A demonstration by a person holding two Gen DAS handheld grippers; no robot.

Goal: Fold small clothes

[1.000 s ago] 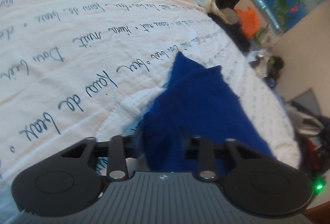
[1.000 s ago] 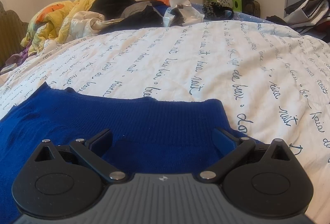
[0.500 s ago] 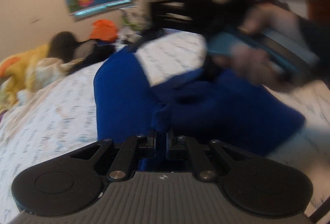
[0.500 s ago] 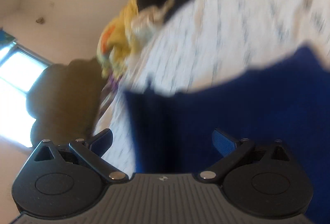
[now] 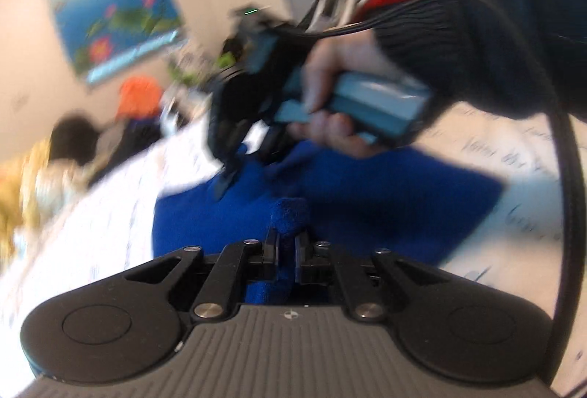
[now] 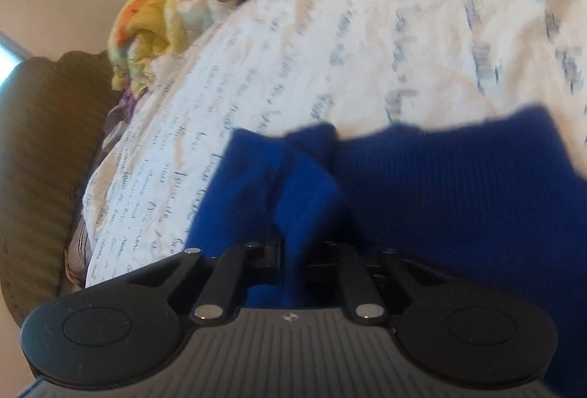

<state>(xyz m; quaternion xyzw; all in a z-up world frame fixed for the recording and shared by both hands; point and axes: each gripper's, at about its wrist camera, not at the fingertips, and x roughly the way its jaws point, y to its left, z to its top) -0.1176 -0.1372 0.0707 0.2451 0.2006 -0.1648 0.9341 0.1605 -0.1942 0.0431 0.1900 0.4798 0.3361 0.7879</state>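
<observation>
Holding the blue garment (image 6: 458,200) by two pinched edges, I have both tools clamped: the left gripper (image 5: 287,253) is closed on a small tuft of blue knit poking up between its jaws, and the right gripper (image 6: 293,256) is closed on a ridge of the same cloth. The garment lies on the white bedsheet (image 6: 367,31) with handwriting print, spread toward twelve o'clock from the left camera, with the right hand (image 5: 330,104) above it at one o'clock. To do this fold well, I judge that I should lift both corners together, keep the edge between them taut, and carry it over evenly so the layers line up. The knit looks soft and stretchy, so a thin pinch could slip; I would move slowly and lay the edge flat before letting go.
</observation>
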